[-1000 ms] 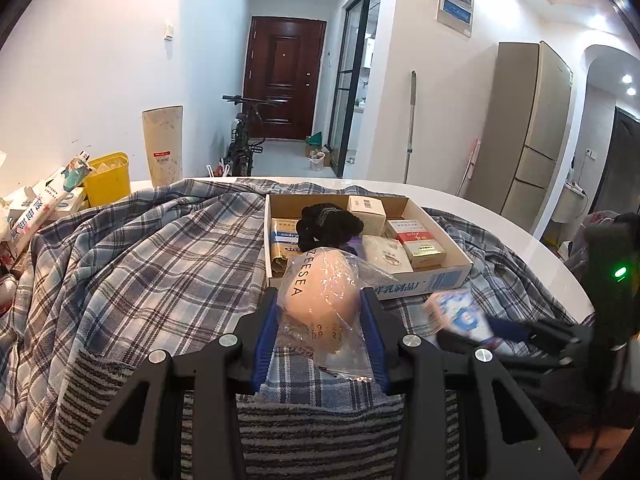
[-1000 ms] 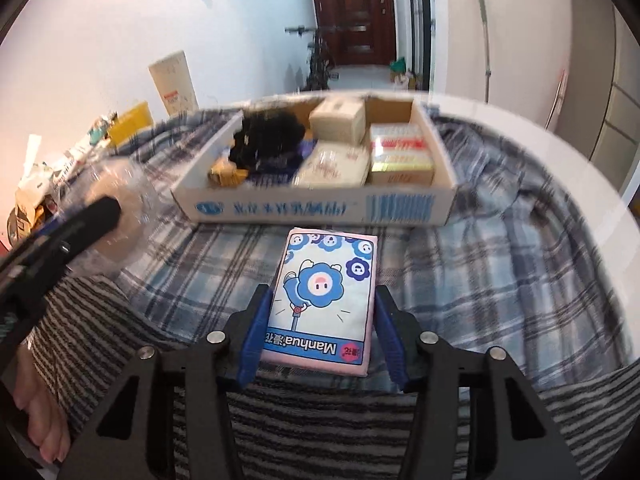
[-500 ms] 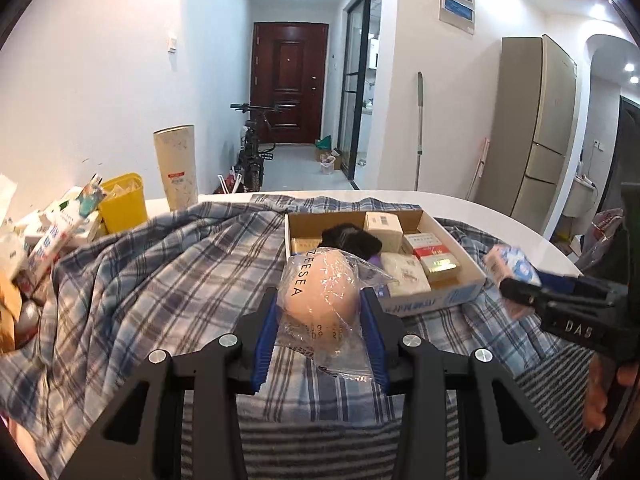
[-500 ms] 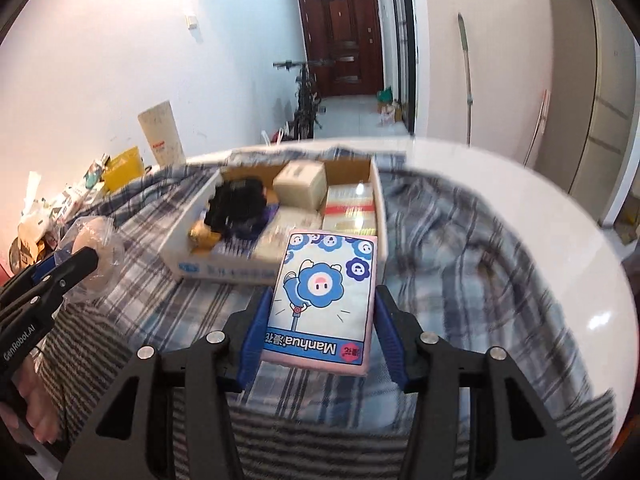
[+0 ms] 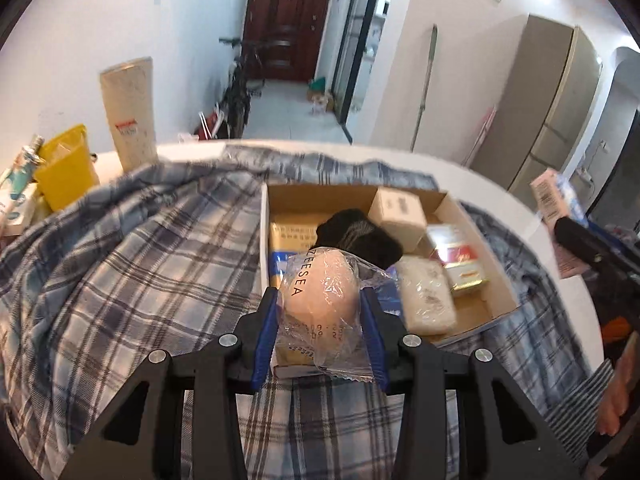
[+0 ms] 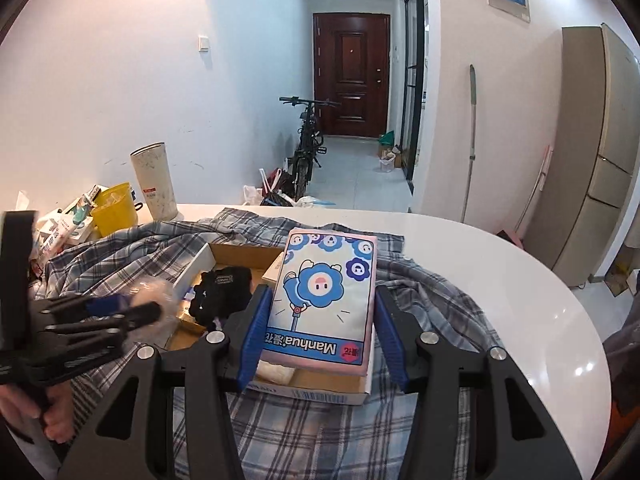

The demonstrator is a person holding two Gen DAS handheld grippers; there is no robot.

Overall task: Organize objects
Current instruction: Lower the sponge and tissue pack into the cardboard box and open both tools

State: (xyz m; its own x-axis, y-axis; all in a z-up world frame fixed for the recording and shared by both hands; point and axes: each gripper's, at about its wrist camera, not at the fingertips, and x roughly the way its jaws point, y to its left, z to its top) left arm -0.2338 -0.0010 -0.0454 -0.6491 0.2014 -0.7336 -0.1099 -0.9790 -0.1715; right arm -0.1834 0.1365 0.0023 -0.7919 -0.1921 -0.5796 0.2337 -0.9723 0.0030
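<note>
My left gripper (image 5: 320,308) is shut on a peach sponge in a clear bag (image 5: 320,292) and holds it above the near left corner of the open cardboard box (image 5: 476,216). The box holds a black cloth (image 5: 360,236), small cartons and a white packet. My right gripper (image 6: 320,320) is shut on a pink tissue pack with blue flowers (image 6: 324,292) and holds it above the box (image 6: 320,394). The left gripper with the sponge shows blurred at the left of the right wrist view (image 6: 132,312). The tissue pack shows at the right edge of the left wrist view (image 5: 556,208).
A plaid cloth (image 5: 140,280) covers the round white table (image 6: 500,280). At the far left stand a yellow tub (image 5: 66,168), a tall white cup (image 5: 128,112) and several packages. A bicycle (image 6: 308,140) and a fridge (image 6: 600,152) stand beyond the table.
Both grippers have risen and moved forward over the box, each still holding its item. The right gripper tilted up from the cloth in front of the box.
</note>
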